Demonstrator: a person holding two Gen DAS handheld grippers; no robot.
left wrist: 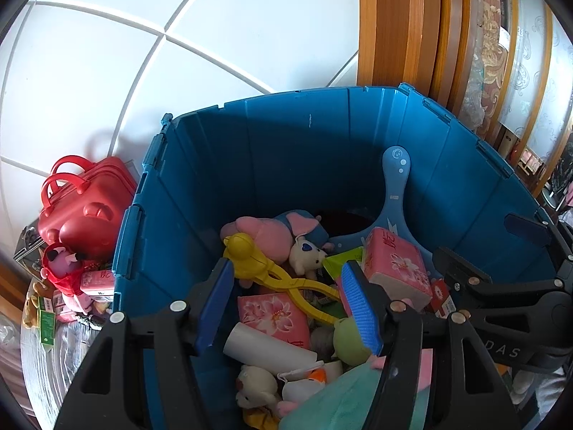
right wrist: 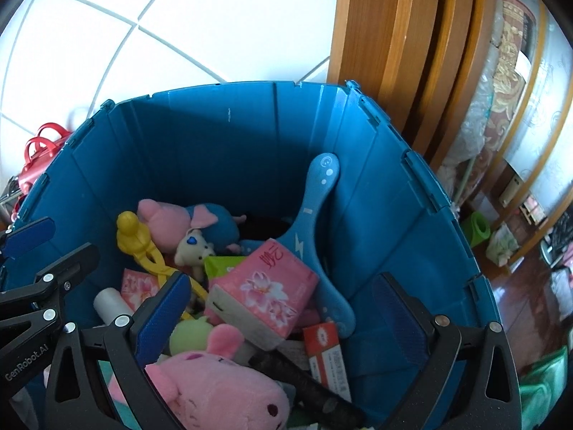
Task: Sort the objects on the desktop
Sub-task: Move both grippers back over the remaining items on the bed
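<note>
Evidently both the left gripper (left wrist: 286, 304) and right gripper (right wrist: 283, 319) gape empty above the deep blue plastic crate (left wrist: 286, 136); a grab could snag the tilted pink tissue pack (right wrist: 261, 294).

One blue bin (left wrist: 286, 150) holds the heap. Pink tissue packs in it number two: one against the right wall (left wrist: 395, 268), one flat near the near edge (left wrist: 274, 317). There is one yellow scoop tong (left wrist: 265, 268), one blue paddle (left wrist: 392, 193), one white tube (left wrist: 268, 347) and one red-and-white carton (right wrist: 327, 354). Plush toys that can be told apart come to at least six; the pile hides some. Outside the left wall sits one red case (left wrist: 86, 200).
</note>
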